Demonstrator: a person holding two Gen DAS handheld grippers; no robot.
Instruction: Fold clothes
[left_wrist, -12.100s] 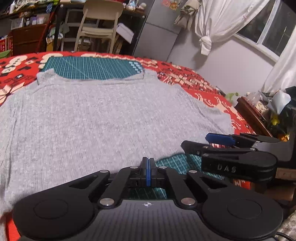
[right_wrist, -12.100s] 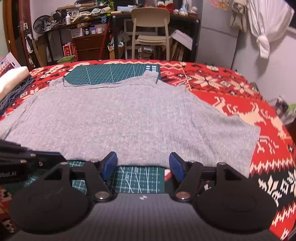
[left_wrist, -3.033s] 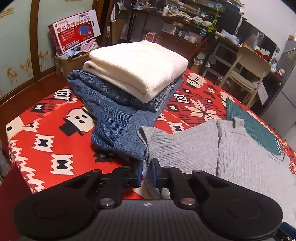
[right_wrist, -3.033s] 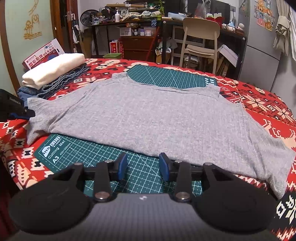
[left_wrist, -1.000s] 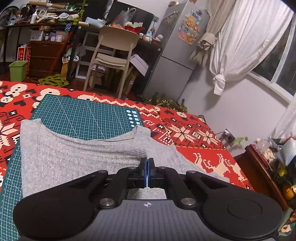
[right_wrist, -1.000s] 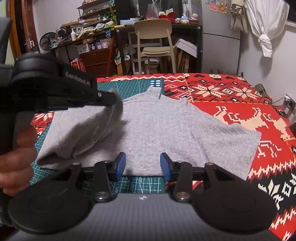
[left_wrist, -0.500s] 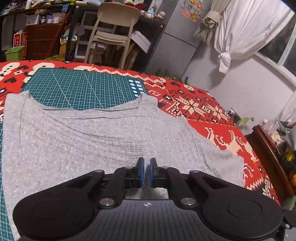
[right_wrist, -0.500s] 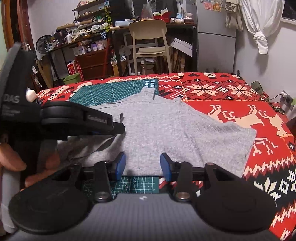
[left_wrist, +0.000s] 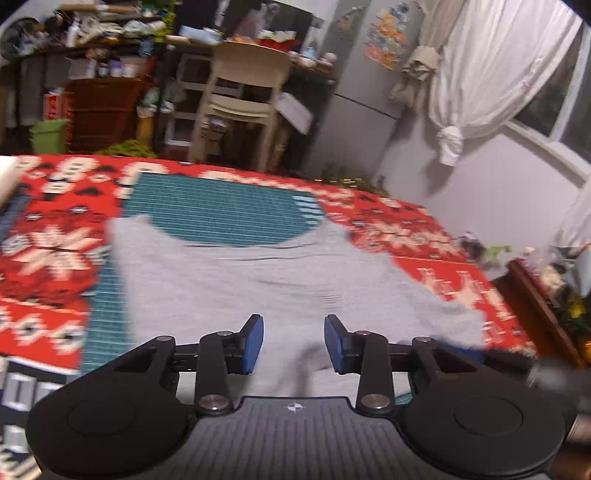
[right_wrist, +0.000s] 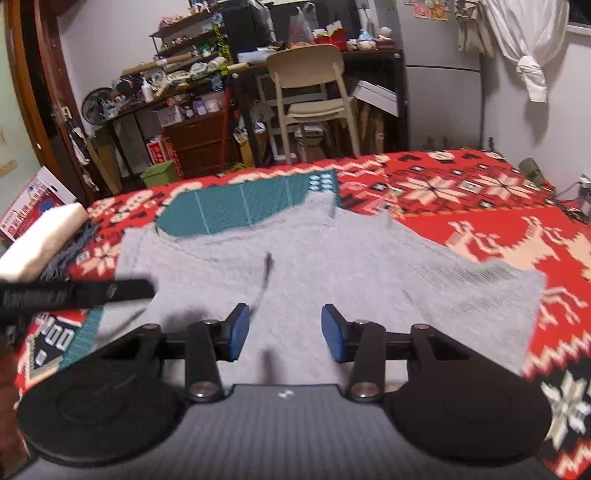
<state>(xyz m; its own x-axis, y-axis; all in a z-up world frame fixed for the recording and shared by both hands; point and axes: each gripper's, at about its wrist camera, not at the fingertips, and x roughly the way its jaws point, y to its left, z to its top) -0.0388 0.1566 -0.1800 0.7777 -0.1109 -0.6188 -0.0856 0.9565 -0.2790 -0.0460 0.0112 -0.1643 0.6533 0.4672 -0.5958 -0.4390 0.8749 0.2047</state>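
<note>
Blue pads are seen set well apart on the left claw (left_wrist: 294, 343), nothing gripped between them; grey knit fills the gap behind. The right claw (right_wrist: 284, 332) is likewise spread wide and empty, its blue pads poised over the near part of the garment.

The grey sweater (right_wrist: 332, 266) is laid flat on the bench, neckline toward the far side. The sleeve on the left side is folded in over the body, a dark crease line marking its edge near the middle; the right-side sleeve (right_wrist: 498, 291) is spread outward onto the red cloth. Whether either claw touches the fabric cannot be told.

Under the sweater a green cutting mat (left_wrist: 225, 212) is partly exposed at the neckline and along the left edge. Everything is carried on a red patterned cloth (right_wrist: 461, 188) covering the bench.

In the right wrist view the left claw's black arm is seen entering blurred at the left edge. Beyond it a folded stack (right_wrist: 40, 240), cream over blue denim, is noted. A cream chair (right_wrist: 310, 88) stands past the far edge.
</note>
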